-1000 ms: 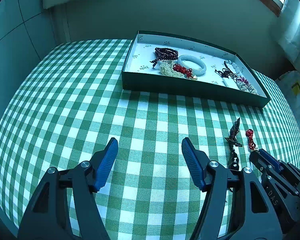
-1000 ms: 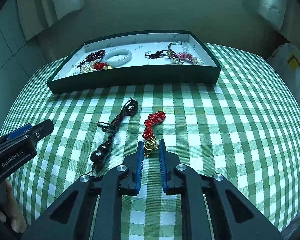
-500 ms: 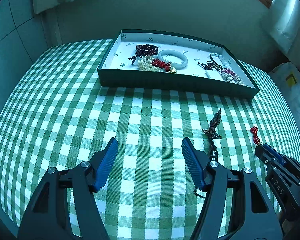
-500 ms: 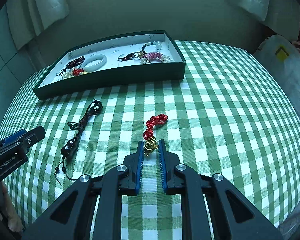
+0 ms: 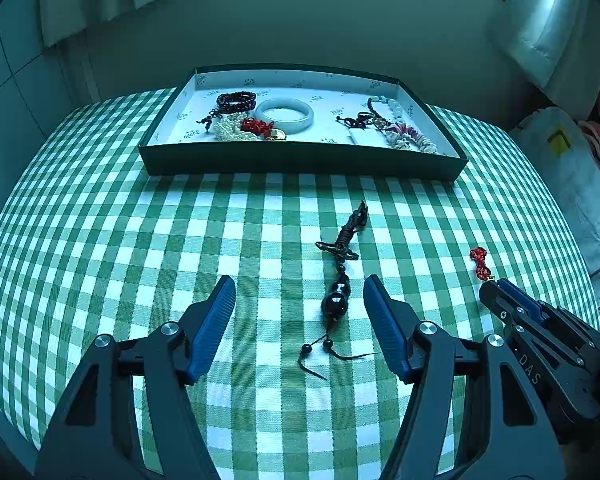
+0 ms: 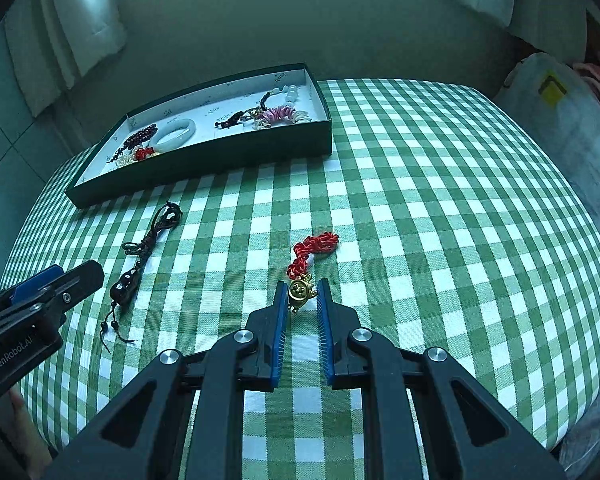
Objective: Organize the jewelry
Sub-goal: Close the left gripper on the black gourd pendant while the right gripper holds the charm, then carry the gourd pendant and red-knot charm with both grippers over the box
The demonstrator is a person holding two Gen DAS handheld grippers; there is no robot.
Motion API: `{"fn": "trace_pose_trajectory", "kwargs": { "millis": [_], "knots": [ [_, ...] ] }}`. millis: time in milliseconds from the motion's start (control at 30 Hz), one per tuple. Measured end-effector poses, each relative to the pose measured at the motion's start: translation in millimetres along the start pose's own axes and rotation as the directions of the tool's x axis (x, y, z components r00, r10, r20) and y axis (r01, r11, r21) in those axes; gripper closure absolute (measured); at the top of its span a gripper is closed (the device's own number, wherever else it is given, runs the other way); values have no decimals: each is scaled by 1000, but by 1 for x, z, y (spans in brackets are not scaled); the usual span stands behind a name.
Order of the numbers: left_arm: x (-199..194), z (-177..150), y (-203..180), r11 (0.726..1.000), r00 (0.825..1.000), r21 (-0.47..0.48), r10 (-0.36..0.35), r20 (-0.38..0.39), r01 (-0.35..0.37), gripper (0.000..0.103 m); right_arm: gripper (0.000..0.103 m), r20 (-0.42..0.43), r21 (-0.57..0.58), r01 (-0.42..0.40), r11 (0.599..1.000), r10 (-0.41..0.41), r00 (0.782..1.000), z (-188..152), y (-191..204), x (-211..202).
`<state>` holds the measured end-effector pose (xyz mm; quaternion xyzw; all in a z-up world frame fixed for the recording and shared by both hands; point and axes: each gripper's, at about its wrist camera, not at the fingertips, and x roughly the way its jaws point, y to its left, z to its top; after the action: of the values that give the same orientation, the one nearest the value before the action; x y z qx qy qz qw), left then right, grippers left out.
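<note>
In the right wrist view my right gripper (image 6: 301, 286) is shut on the gold charm (image 6: 299, 293) of a red knotted cord (image 6: 314, 246), which trails on the checked cloth. A dark cord pendant (image 5: 336, 304) with a glossy gourd bead lies on the cloth between the fingers of my open left gripper (image 5: 299, 284), with neither pad touching it. The same pendant (image 6: 126, 284) shows in the right wrist view beside the left gripper (image 6: 60, 276). The left wrist view catches the right gripper (image 5: 496, 286) at the right, with the red cord (image 5: 480, 262) ahead of it.
A dark green tray (image 5: 300, 160) with a white floor stands at the back of the table and holds a white bangle (image 5: 286, 114), dark bead bracelets and several other pieces. A white bag (image 5: 572, 168) sits off the table's right edge. Curtains and a wall stand behind.
Both grippers have moved to the right. The dark pendant now lies between the left fingers. The right gripper has dragged the red cord away from the pendant.
</note>
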<state>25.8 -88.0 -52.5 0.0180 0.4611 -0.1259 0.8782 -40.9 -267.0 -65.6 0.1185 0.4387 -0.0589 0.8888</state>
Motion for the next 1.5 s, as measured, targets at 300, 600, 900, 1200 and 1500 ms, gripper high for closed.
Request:
{"fn": "trace_pose_trajectory", "kwargs": {
  "millis": [300,600,900,1200,1500],
  "knots": [
    [15,-7,-10,1000,999,26,1,-37,0,48,88,-7,15,-15,1000,15,1000,-1,-4,2],
    [23,-7,-8,1000,999,29,-3,-47,4,53,88,-12,17,-11,1000,11,1000,-1,-3,3],
    [24,-7,-10,999,1000,35,-2,-29,3,82,88,-11,10,-5,1000,5,1000,-1,-2,4],
    [22,-8,-7,1000,1000,25,-12,-19,13,86,88,1,10,-12,1000,12,1000,0,-2,2],
    [11,-2,2,1000,1000,10,-18,15,18,86,88,26,8,-26,1000,26,999,3,3,-6]
  ]
}}
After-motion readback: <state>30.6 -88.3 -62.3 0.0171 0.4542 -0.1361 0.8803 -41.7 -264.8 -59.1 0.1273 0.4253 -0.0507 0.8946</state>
